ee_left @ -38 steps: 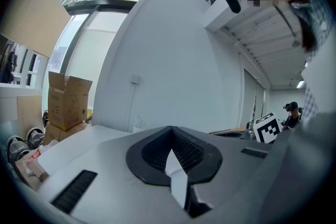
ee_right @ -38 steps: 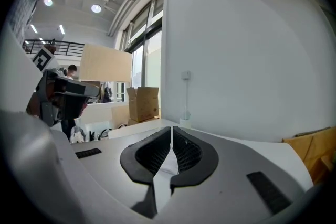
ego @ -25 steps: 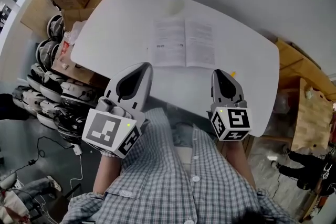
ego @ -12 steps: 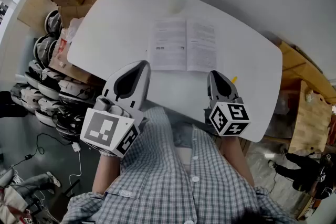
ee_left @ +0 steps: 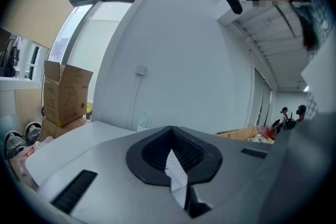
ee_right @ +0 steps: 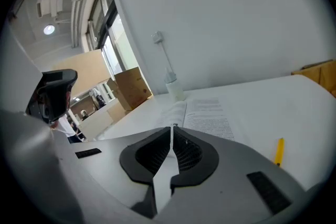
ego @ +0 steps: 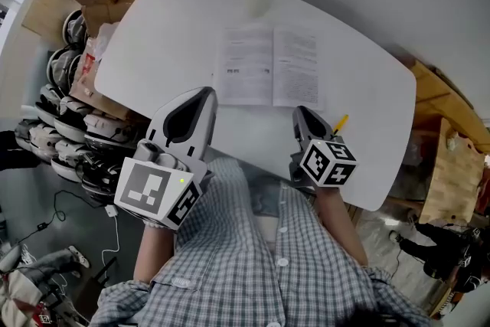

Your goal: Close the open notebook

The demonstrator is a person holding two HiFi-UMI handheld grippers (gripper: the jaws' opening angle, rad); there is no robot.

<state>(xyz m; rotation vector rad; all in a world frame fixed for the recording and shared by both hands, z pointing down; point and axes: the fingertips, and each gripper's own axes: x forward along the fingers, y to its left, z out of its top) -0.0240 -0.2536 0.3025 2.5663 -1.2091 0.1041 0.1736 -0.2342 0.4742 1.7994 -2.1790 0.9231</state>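
Well, nothing is done yet — the notebook is lying wide open and flat on the table, just ahead of both tools. The left gripper is hanging by the near edge with its jaws pressed together, pinching nothing. The right gripper is sitting nearer the right page, its jaws pressed together too and empty. All the work is waiting — I think one tool is going to have to lift one side and fold it over the other.
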